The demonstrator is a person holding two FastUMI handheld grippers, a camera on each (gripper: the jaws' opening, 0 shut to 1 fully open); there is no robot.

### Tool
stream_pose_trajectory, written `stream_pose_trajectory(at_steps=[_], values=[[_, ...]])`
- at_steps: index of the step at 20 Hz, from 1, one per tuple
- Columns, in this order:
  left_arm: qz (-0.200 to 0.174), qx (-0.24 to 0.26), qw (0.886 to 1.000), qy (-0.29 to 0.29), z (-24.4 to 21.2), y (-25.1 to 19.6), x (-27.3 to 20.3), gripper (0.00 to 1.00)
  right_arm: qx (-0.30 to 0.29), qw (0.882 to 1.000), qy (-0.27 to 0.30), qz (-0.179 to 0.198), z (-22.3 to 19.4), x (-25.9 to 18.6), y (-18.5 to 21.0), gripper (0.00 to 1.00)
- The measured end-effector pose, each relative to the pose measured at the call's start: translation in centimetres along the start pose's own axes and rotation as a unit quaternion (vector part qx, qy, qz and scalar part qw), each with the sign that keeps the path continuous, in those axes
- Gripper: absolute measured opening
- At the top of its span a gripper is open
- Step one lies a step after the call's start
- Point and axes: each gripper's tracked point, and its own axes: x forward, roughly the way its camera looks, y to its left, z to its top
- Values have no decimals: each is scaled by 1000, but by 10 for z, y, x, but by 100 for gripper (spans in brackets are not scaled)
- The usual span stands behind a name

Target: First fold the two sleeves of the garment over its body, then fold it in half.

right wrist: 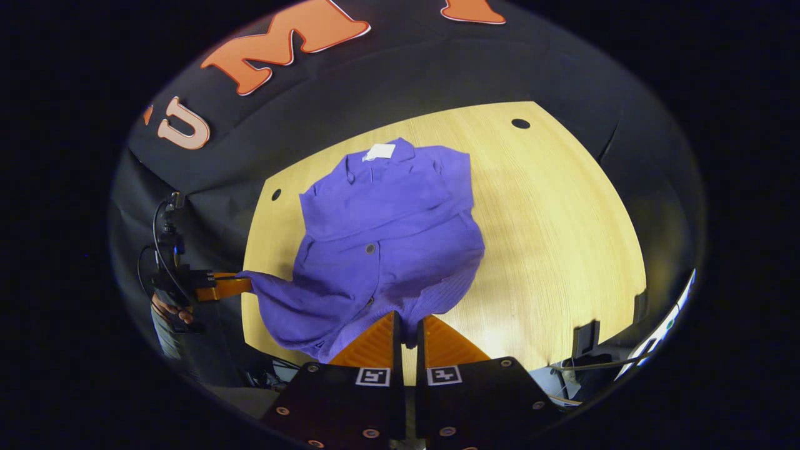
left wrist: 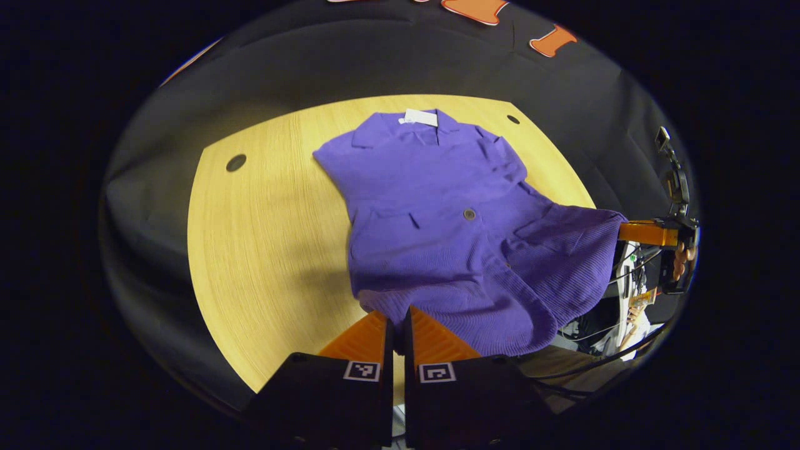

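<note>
garment [left wrist: 437, 219] — purple, ribbed hem | neck label [left wrist: 420, 117] — white | table [left wrist: 269, 237] — pale wood grain

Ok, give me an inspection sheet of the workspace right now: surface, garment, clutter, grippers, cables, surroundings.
Surface: round wooden table with small dark holes.
Job's things: purple garment lies collar away, both sleeves already folded over the body; its hem is lifted off the near edge.
Clutter: nothing seen on the table.
Grippers: left gripper shut on a hem corner; right gripper shut on the other hem corner.
Cables: dark cables trail below the table's near edge.
Surroundings: black cloth wall behind; a hand holds the left gripper.
</note>
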Motion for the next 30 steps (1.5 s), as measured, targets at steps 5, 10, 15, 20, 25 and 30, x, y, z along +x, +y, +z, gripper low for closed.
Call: stream_pose_trajectory(at_steps=[5, 10, 15, 20, 25, 30], values=[[24, 1, 999, -21, 63, 18, -3, 8, -21, 1000, -10, 20, 58, 10, 1, 7], [55, 10, 998, -18, 110, 31, 9, 8, -43, 999, -16, 26, 111, 27, -5, 7], [81, 2, 996, -23, 165, 48, 27, 8, -47, 998, -15, 30, 162, 60, -18, 7], [139, -23, 990, -27, 206, 87, 68, 8, -43, 999, 0, 27, 204, 108, -40, 7], [173, -45, 983, -51, 232, 105, 100, 8, -18, 999, 15, 37, 231, 156, -50, 7], [196, -52, 976, -74, 251, 117, 116, 10, 2, 999, 7, 41, 259, 191, -48, 7]])
